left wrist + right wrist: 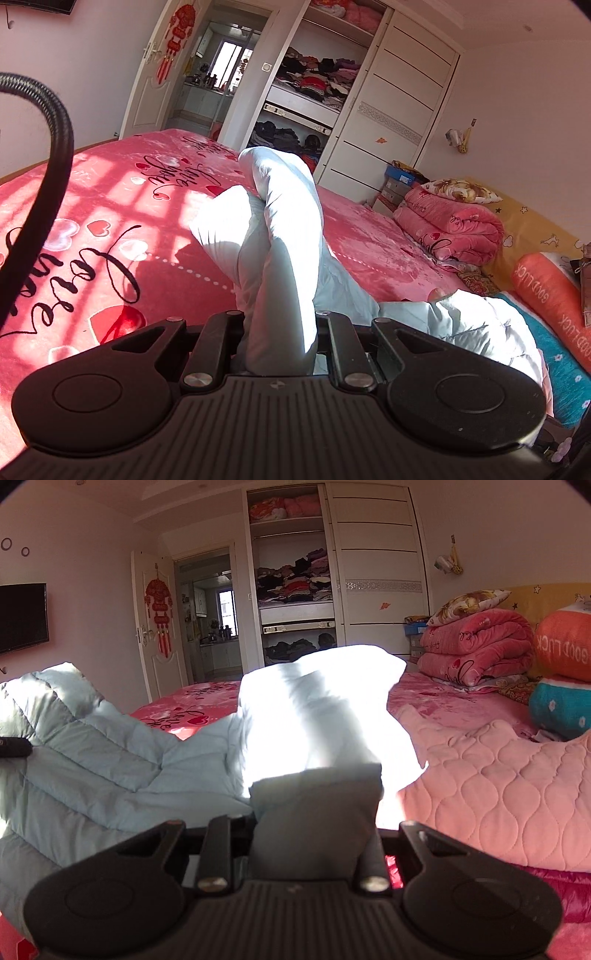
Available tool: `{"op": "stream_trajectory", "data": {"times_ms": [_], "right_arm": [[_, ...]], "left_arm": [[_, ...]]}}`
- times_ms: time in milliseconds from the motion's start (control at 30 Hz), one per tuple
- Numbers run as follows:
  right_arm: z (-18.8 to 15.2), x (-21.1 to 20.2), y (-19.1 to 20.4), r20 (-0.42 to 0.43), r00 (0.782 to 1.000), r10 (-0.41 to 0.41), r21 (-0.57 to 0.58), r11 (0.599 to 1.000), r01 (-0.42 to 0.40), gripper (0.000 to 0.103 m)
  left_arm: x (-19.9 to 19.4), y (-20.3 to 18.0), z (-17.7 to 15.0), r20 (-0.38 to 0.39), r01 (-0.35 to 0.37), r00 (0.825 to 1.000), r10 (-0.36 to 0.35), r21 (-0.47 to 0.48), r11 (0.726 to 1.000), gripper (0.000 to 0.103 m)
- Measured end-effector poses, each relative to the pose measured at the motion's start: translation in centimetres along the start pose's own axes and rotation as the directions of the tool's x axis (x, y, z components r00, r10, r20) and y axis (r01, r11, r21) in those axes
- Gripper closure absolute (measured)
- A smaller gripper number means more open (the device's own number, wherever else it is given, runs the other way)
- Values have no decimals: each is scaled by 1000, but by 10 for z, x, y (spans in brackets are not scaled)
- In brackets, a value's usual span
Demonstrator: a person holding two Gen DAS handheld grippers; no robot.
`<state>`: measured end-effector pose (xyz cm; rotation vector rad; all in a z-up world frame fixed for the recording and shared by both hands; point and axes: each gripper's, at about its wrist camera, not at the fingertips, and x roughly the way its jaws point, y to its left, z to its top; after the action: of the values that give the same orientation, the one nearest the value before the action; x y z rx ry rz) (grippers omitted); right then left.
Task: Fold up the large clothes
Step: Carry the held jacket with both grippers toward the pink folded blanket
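A pale blue quilted down jacket [280, 236] lies partly lifted over a bed covered by a red blanket [110, 206] with hearts and black lettering. My left gripper [279, 332] is shut on a bunched fold of the jacket, which rises ahead of it and hides the fingertips. In the right wrist view the jacket [110, 746] spreads to the left, sunlit at the middle. My right gripper [314, 812] is shut on another thick fold of it, which stands up between the jaws and covers them.
A pink quilted cloth [498, 775] lies on the bed at the right. Folded red quilts [476, 646] and an orange and teal bolster [565, 679] sit by the headboard. An open wardrobe [291, 583] and a doorway stand beyond the bed. A black hose [44, 147] curves at left.
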<state>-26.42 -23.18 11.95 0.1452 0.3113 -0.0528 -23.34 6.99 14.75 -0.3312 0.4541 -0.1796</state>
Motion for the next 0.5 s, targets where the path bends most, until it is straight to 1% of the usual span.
{"op": "stream_trajectory", "data": {"times_ms": [133, 300, 500], "right_arm": [[7, -18, -18, 76, 995, -70, 9, 998, 69, 79], [16, -37, -37, 158, 976, -149, 24, 989, 147, 79], [35, -61, -65, 276, 931, -238, 25, 970, 241, 79]], "left_arm": [[5, -17, 6, 12, 55, 998, -55, 30, 998, 88], [10, -41, 12, 29, 125, 991, -128, 80, 989, 88], [20, -66, 22, 42, 206, 976, -213, 123, 971, 88]]}}
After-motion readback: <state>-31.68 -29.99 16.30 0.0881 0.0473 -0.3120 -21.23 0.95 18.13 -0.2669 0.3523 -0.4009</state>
